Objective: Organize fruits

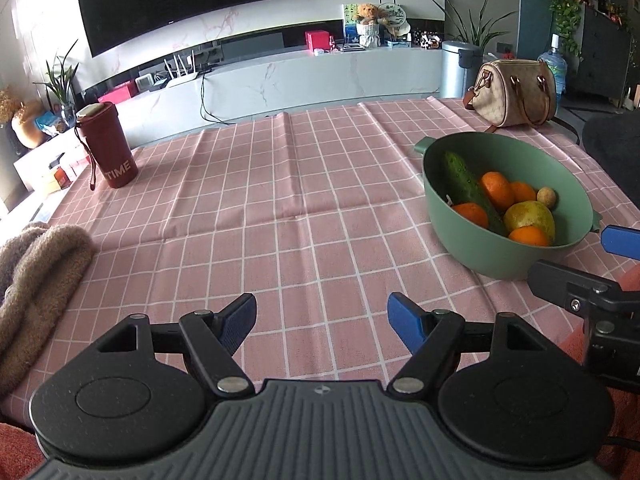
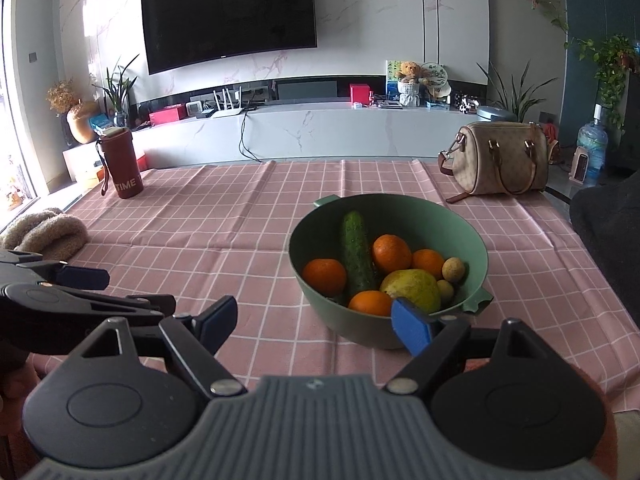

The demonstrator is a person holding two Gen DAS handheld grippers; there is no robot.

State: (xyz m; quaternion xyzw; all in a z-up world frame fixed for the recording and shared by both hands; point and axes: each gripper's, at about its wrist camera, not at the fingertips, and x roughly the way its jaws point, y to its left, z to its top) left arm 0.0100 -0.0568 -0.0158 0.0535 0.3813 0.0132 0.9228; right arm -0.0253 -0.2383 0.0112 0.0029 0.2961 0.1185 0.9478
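Two grippers sit lowest in the frames, nearest the cameras: the left gripper [image 1: 322, 320] and right gripper [image 2: 312, 322], each with jaws spread apart and nothing between them, likely readied for a pick. Beyond, on the pink checked worktop [image 1: 280, 200], a green bowl [image 2: 360, 334] fills the centre of the right view, apparently gathering the produce together. Inside it a cucumber [image 2: 356, 250] leans on the wall, its long axis running from lower centre up toward the far rim, among four oranges [image 2: 391, 253] and a pear [image 2: 412, 289]. Further back stand a red tumbler [image 2: 122, 164] at left and a handbag [image 2: 500, 158] at upper right.
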